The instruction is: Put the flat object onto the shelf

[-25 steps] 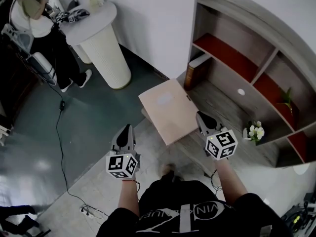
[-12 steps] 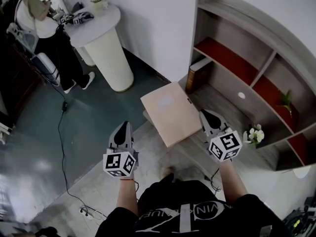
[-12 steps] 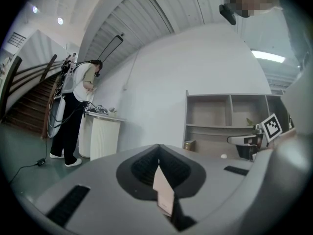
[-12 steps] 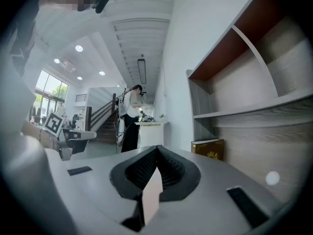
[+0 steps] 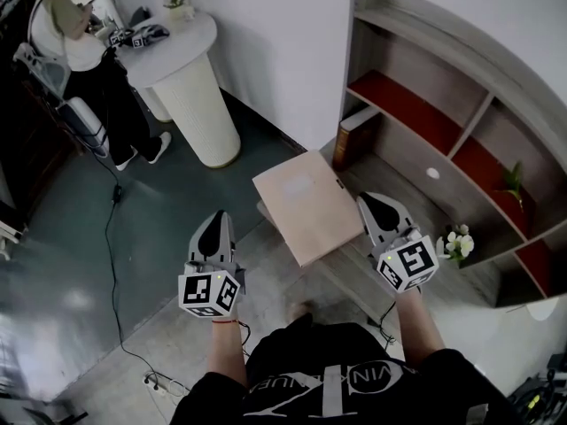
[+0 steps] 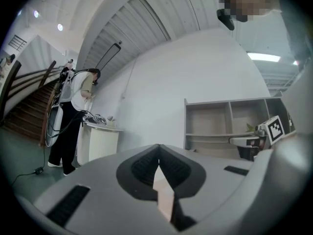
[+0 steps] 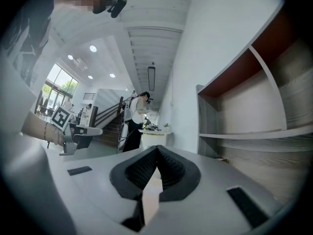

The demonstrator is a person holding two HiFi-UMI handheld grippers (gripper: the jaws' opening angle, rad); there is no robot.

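Holds the left tool (image 5: 219, 220) clenched, jaws tip to tip, clear of the left edge of the board (image 5: 306, 204). Holds the right tool (image 5: 371, 202) clenched likewise, just beside the board's right edge; contact impossible to tell. Found flat in front of the shelf (image 5: 348, 69): that board, far corner near the book (image 5: 354, 133) at the left end of the low bay. Open leftward: bare floor (image 5: 168, 211) crossed by a cable (image 5: 106, 237). Open behind: the bay's middle, up to the flowers (image 5: 459, 237) at its right end.
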